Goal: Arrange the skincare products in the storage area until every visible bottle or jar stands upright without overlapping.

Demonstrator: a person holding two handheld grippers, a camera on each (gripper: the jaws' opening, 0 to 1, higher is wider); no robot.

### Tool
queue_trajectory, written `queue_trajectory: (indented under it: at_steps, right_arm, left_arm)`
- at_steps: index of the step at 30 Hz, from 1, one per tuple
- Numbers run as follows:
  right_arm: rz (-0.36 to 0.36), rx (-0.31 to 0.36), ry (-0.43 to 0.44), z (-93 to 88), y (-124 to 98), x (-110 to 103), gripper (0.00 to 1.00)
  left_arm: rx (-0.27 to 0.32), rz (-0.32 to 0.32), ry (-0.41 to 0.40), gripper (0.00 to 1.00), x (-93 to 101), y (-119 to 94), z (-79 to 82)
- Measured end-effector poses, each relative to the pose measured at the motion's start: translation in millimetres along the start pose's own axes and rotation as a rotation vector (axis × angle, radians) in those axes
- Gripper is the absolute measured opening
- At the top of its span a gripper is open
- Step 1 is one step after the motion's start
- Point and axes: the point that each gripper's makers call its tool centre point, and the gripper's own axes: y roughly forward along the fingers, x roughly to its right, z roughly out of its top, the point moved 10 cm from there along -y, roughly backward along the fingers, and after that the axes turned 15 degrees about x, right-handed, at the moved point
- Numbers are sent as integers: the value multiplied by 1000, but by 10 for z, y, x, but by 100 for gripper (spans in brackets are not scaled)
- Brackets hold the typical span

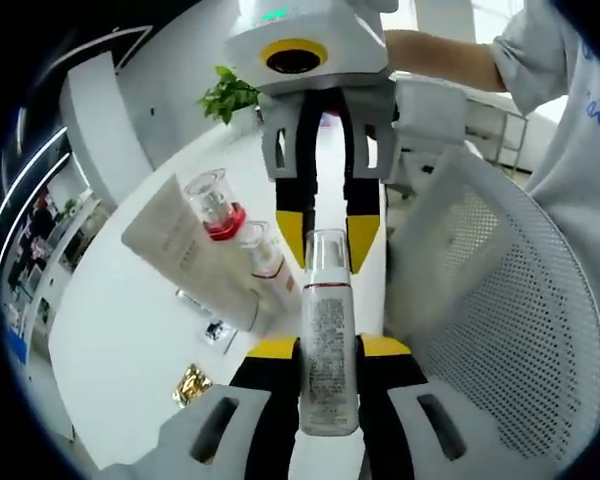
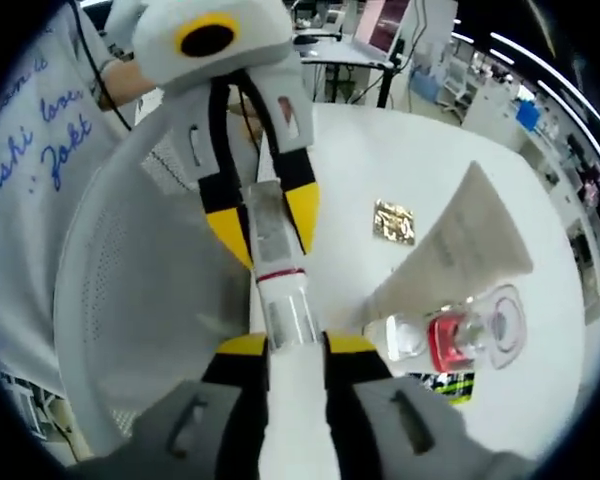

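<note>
Both grippers pinch one clear pump bottle (image 1: pixel 327 330) over a white table (image 1: pixel 130 330). The left gripper (image 1: pixel 326 352) clamps its base. The right gripper (image 2: pixel 285 345) grips its cap.

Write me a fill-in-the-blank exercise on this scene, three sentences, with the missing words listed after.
1. The left gripper and the right gripper both clamp one clear-capped ____.
2. The perforated basket beside the held item is coloured ____.
3. Behind the red-collared bottle, a cream tube lies on the white ____.

Missing words: bottle; white; table
</note>
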Motion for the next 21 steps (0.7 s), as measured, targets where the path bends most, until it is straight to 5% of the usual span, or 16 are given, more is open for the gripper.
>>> queue_trajectory:
  at_steps: [21]
  right_arm:
    - [15,82,-45,275,-101,-30,20]
  left_arm:
    - [0,-18,-46,17,-24,106,-125]
